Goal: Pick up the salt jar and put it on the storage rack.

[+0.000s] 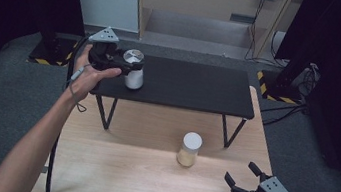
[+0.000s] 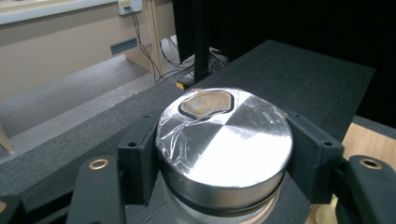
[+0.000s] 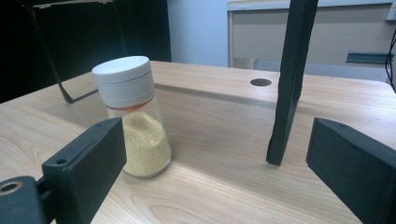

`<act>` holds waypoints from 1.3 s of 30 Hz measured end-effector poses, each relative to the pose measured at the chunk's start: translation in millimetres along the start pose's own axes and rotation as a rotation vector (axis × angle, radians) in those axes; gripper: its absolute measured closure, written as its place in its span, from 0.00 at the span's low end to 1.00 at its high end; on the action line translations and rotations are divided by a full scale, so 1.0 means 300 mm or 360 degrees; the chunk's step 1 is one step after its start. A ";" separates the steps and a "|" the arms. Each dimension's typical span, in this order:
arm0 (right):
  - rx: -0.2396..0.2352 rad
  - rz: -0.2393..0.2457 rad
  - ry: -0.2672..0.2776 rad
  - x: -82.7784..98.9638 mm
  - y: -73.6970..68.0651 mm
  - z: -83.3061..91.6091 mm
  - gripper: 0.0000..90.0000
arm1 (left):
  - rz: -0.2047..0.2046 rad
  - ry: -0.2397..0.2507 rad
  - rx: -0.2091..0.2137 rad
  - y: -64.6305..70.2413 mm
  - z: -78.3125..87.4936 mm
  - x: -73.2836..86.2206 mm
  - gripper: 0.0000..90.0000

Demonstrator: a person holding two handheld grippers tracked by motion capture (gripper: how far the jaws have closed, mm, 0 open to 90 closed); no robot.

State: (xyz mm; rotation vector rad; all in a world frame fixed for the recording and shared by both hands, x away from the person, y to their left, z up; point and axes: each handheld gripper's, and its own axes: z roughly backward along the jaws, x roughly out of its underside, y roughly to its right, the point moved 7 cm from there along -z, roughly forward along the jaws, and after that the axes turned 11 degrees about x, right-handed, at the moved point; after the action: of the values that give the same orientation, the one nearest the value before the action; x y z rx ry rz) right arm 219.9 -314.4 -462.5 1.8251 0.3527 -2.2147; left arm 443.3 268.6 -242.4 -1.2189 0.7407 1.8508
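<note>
Shaker jar (image 1: 134,70) with the shiny metal cap is standing upright, its long axis running vertical and the cap (image 2: 224,140) facing straight up. It is sitting at the left end of the black shelf (image 1: 195,87), a low raised stand whose thin legs are resting on the wooden counter (image 1: 113,168). In the left gripper view a dark rounded opening near the cap's far edge is showing brownish contents, and a clear film is lying wrinkled over that side of the cap.

Left gripper (image 1: 121,63) is grasping the jar just under the cap, its two black jaws pressing against opposite sides. It is lying roughly level, reaching the jar from the left. The left hand (image 1: 88,74) is wrapping around the gripper's body, and the forearm is stretching diagonally up from the lower left edge of the high view.

Right gripper (image 1: 242,174) is being held low over the near right corner of the counter, with its jaws spread wide and nothing between them. It is pointing toward the second jar (image 3: 133,116), a glass one with a white lid and yellow grains, which is standing upright on the counter, near the front of the shelf and well apart from the shaker jar.
</note>
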 end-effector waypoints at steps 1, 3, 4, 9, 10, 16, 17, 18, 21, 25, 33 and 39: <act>-0.0001 0.0001 0.0000 0.000 0.000 0.000 0.05 | -0.0003 -0.0005 -0.0004 0.000 -0.002 0.003 0.37; 0.0000 0.0000 0.0001 0.000 0.001 0.001 0.05 | 0.0014 0.0006 0.0003 -0.004 -0.005 0.012 0.37; 0.0002 -0.0001 0.0002 0.000 0.001 0.001 0.05 | 0.0024 0.0014 0.0004 -0.007 -0.004 0.015 0.37; -0.0001 0.0000 0.0000 0.000 0.000 0.000 0.05 | 0.0010 0.0020 0.0009 -0.008 -0.006 0.019 0.37; -0.0002 -0.0002 0.0001 0.000 0.000 0.000 0.06 | 0.0011 0.0019 0.0008 -0.008 -0.006 0.019 0.37; -0.0009 0.0004 0.0004 -0.001 -0.001 0.003 0.05 | 0.0082 0.0082 -0.0049 -0.001 0.000 0.016 0.15; -0.0009 0.0002 0.0005 -0.001 -0.001 0.004 0.05 | 0.0088 0.0101 -0.0049 0.002 0.004 0.015 0.11; -0.0009 -0.0001 0.0007 -0.001 0.000 0.004 0.05 | 0.0075 0.0121 -0.0051 0.005 0.011 0.014 0.10; -0.0012 0.0002 0.0006 -0.001 0.000 0.003 0.05 | 0.0086 0.0168 -0.0065 0.012 0.032 0.004 0.07; -0.0021 0.0005 0.0004 -0.001 -0.002 0.003 0.06 | 0.0102 0.0266 -0.0051 0.024 0.074 -0.014 0.07; -0.0021 0.0007 -0.0002 -0.002 -0.004 0.000 0.06 | 0.0062 0.0369 0.0045 0.065 0.144 -0.048 0.07; -0.0025 0.0011 0.0007 -0.003 -0.007 0.002 0.06 | 0.0000 0.0351 0.0099 0.114 0.178 -0.046 0.07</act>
State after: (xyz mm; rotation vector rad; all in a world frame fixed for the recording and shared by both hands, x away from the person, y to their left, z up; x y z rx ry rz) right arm 218.7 -312.7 -461.5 1.8208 0.3628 -2.1976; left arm 392.2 289.4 -208.3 -1.3967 0.9114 1.6973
